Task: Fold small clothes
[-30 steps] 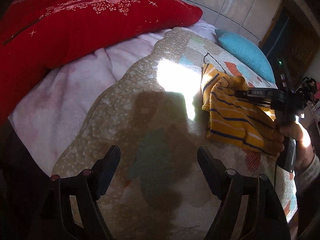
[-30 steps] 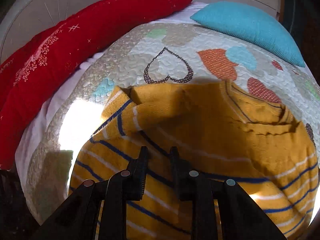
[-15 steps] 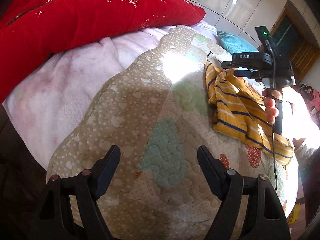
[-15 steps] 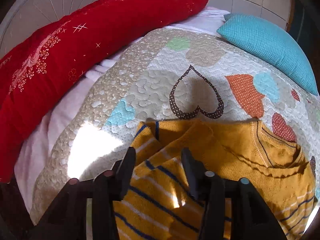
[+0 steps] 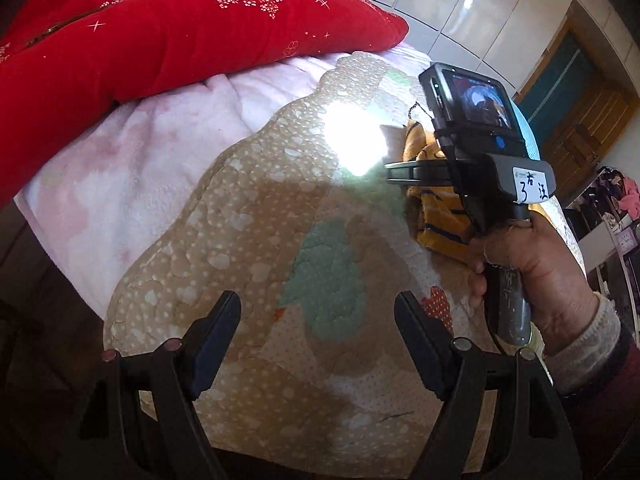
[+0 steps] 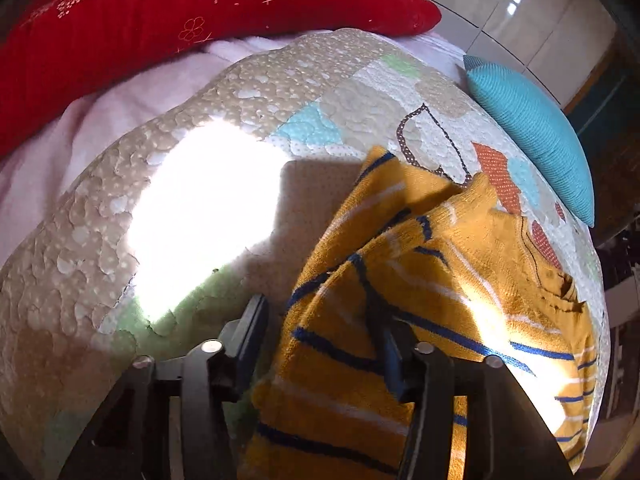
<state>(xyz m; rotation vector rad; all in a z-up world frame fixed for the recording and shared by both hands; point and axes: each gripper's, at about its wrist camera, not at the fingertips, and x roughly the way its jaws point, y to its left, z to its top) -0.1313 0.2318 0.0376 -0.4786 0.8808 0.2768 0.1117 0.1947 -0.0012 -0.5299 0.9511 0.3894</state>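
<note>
A small mustard-yellow sweater (image 6: 420, 280) with blue and white stripes lies folded and bunched on the patchwork quilt (image 6: 200, 128). My right gripper (image 6: 320, 328) is open, its jaws apart just above the sweater's left edge, holding nothing. In the left wrist view the sweater (image 5: 444, 224) is mostly hidden behind the right gripper's body (image 5: 476, 152). My left gripper (image 5: 318, 336) is open and empty over bare quilt (image 5: 240, 240), well to the left of the sweater.
A big red cushion (image 5: 160, 40) and a pink blanket (image 5: 140, 152) lie along the far left. A teal pillow (image 6: 532, 128) sits at the far right of the quilt. A bright sun patch (image 6: 200, 208) falls left of the sweater.
My right gripper has opened, letting go of the sweater, and drawn back to the left. The left gripper has stayed open and shifted its view slightly.
</note>
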